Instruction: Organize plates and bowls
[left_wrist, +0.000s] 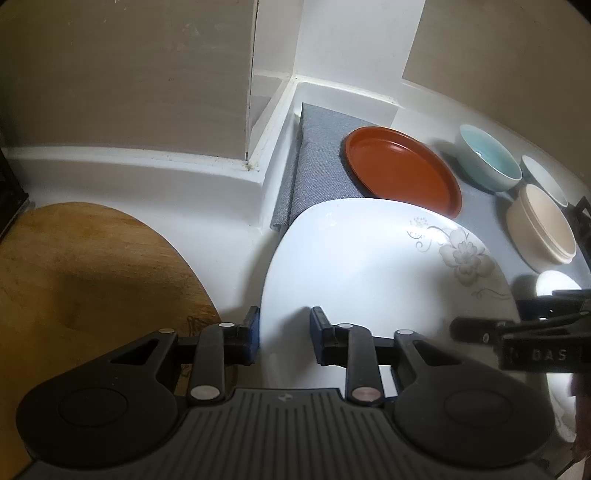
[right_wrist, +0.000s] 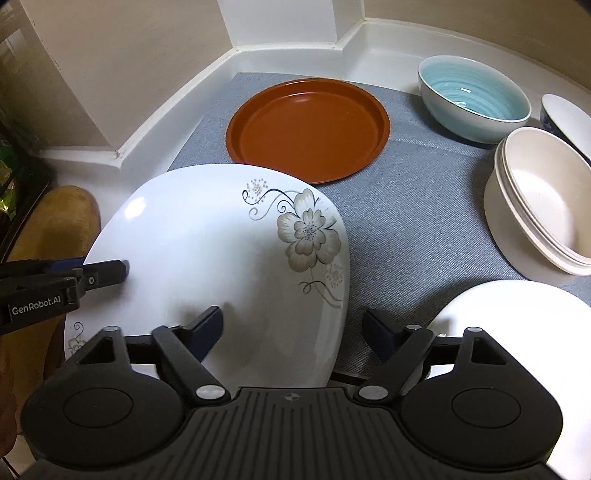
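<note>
A white plate with a grey flower print (left_wrist: 362, 266) (right_wrist: 207, 251) sits tilted, its far edge over the rim of a red-brown plate (left_wrist: 402, 170) (right_wrist: 308, 129) on a grey mat (left_wrist: 317, 166) (right_wrist: 410, 218). My left gripper (left_wrist: 284, 334) (right_wrist: 110, 271) straddles the white plate's left edge, jaws a small gap apart, not clamped. My right gripper (right_wrist: 293, 328) (left_wrist: 476, 328) is wide open over the plate's right edge. A pale blue bowl (left_wrist: 489, 158) (right_wrist: 472, 98) and stacked cream bowls (left_wrist: 541, 229) (right_wrist: 539, 221) stand to the right.
A wooden board (left_wrist: 85, 273) (right_wrist: 70, 218) lies on the white counter at left. A white and blue bowl (left_wrist: 545, 179) (right_wrist: 567, 118) is at far right; another white dish (right_wrist: 517, 321) (left_wrist: 557, 282) is near right. White wall ledges (left_wrist: 266, 136) bound the back.
</note>
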